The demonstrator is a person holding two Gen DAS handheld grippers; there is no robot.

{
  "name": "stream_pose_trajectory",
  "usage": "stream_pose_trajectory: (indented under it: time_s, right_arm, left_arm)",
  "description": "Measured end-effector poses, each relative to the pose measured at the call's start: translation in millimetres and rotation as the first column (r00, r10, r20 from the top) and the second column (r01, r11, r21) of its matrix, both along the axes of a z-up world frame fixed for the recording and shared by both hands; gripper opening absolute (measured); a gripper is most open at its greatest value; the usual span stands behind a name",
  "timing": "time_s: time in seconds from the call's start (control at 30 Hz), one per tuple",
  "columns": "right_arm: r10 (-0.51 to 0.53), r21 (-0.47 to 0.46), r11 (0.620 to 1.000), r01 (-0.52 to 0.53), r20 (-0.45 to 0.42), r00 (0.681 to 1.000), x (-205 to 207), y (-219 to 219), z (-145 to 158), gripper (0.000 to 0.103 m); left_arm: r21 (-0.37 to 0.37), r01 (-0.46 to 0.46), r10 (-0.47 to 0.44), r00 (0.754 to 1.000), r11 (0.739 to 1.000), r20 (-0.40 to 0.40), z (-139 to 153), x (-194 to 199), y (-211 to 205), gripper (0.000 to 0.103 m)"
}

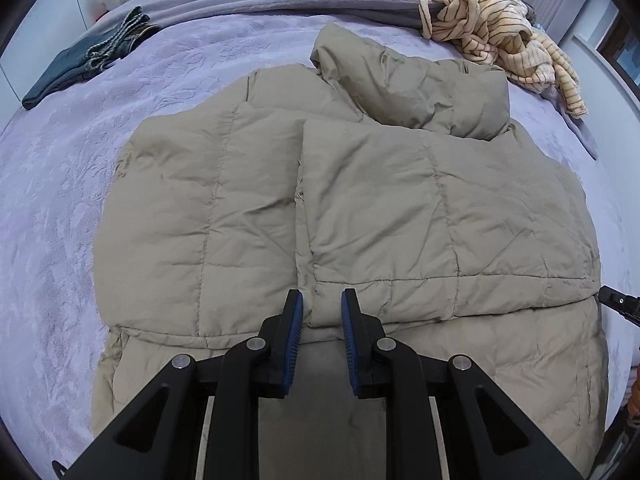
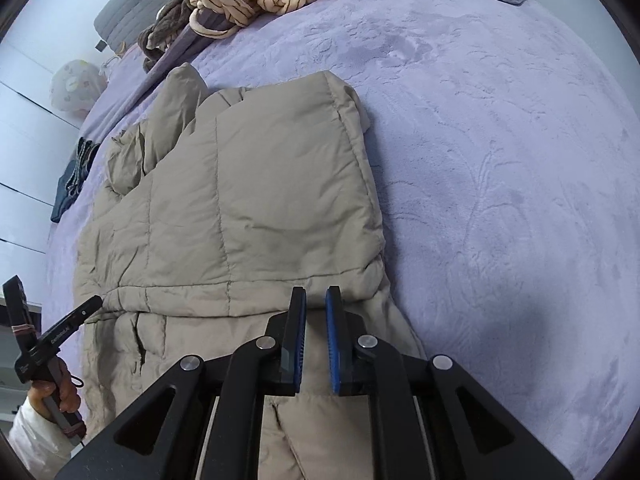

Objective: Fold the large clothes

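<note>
Tan puffer jacket (image 1: 360, 200) spread across centre frame on the purple bed cover (image 1: 60, 220), long axis running frame bottom to top; left gripper (image 1: 322, 300) parted, empty, at the folded flap's lower edge; right gripper (image 2: 316, 296) likewise, nearer the right-hand corner.

The right gripper (image 2: 316, 300) hovered, jaws slightly parted, over the folded beige jacket's (image 2: 256, 200) hem on the purple blanket (image 2: 500, 160).

home bedroom: bed (image 1: 60, 184), strewn clothes (image 1: 500, 20)
</note>
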State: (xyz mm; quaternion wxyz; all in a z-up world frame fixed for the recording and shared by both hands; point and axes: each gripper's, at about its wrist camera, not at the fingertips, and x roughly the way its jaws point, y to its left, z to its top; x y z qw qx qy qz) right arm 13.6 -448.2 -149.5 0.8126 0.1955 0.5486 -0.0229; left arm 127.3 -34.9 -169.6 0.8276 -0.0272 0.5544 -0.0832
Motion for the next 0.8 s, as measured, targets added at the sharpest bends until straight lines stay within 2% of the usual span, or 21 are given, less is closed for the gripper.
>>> stream_pose_trajectory:
  time_s: [0.03, 0.1, 0.17, 0.2, 0.23, 0.27, 0.3, 0.4, 0.5, 0.57, 0.63, 0.67, 0.77, 0.8]
  right_arm:
    - [-0.002, 0.002, 1.0, 0.002, -0.001, 1.0, -3.2, 0.7, 0.8, 0.036]
    - [-0.004, 0.004, 1.0, 0.004, -0.002, 1.0, -6.3, 2.5, 2.0, 0.05]
    - [-0.005, 0.01, 1.0, 0.005, -0.011, 1.0, -10.8, 4.3, 0.6, 0.05]
    - [-0.006, 0.014, 1.0, 0.006, -0.015, 1.0, -12.7, 5.0, 0.0, 0.05]
    - [-0.007, 0.018, 1.0, 0.007, -0.018, 1.0, -14.1, 5.7, -0.8, 0.05]
    - [-0.006, 0.022, 1.0, 0.007, -0.02, 1.0, -16.2, 5.9, -1.4, 0.05]
    - [-0.006, 0.025, 1.0, 0.007, -0.023, 1.0, -17.2, 6.6, -1.9, 0.05]
    - [-0.005, 0.026, 1.0, 0.006, -0.027, 1.0, -20.8, 8.7, -2.0, 0.05]
    - [0.008, 0.016, 1.0, -0.007, -0.028, 1.0, -24.4, 12.4, 0.8, 0.051]
    - [0.026, 0.01, 1.0, -0.025, -0.017, 1.0, -28.2, 16.6, 5.4, 0.058]
    - [0.039, 0.019, 0.999, -0.039, -0.002, 0.999, -32.3, 19.5, 10.4, 0.086]
    - [0.045, 0.032, 0.998, -0.045, 0.004, 0.999, -35.1, 21.2, 13.0, 0.09]
    - [0.061, 0.061, 0.996, -0.06, -0.008, 0.998, -42.1, 26.5, 16.5, 0.091]
    - [0.065, 0.068, 0.996, -0.064, -0.011, 0.998, -44.7, 28.1, 17.0, 0.095]
  left_arm:
    - [-0.001, -0.002, 0.002, 1.0, 1.0, -0.004, 1.3, -1.9, 0.5, 0.022]
    - [-0.004, -0.005, 0.005, 1.0, 1.0, -0.008, 3.4, -6.7, 2.2, 0.022]
    - [0.005, -0.01, 0.01, 1.0, 1.0, -0.002, 5.2, -10.4, 2.0, 0.022]
    - [0.011, -0.014, 0.014, 1.0, 1.0, -0.001, 6.0, -12.8, 2.2, 0.028]
    - [0.015, -0.019, 0.019, 1.0, 1.0, -0.002, 6.0, -14.4, 2.9, 0.072]
    - [0.023, -0.03, 0.03, 1.0, 0.999, 0.0, 6.5, -16.3, 3.5, 0.098]
    - [0.046, -0.055, 0.054, 0.998, 0.997, 0.029, 9.3, -21.5, 4.2, 0.102]
    - [0.082, -0.056, 0.053, 0.998, 0.995, 0.038, 10.4, -32.1, 0.2, 0.102]
    - [0.088, -0.06, 0.058, 0.998, 0.994, 0.025, 11.5, -42.1, -2.9, 0.102]
    - [0.075, -0.062, 0.061, 0.998, 0.995, 0.011, 11.9, -50.1, -3.9, 0.102]
    - [0.072, -0.062, 0.062, 0.998, 0.995, -0.005, 14.0, -56.5, -3.9, 0.102]
    - [0.067, -0.053, 0.055, 0.998, 0.996, -0.02, 14.6, -60.5, -4.8, 0.102]
    - [0.063, -0.065, 0.068, 0.997, 0.996, -0.037, 25.6, -68.9, -1.0, 0.102]
    - [0.06, -0.066, 0.069, 0.997, 0.996, -0.046, 27.2, -72.5, -0.2, 0.102]
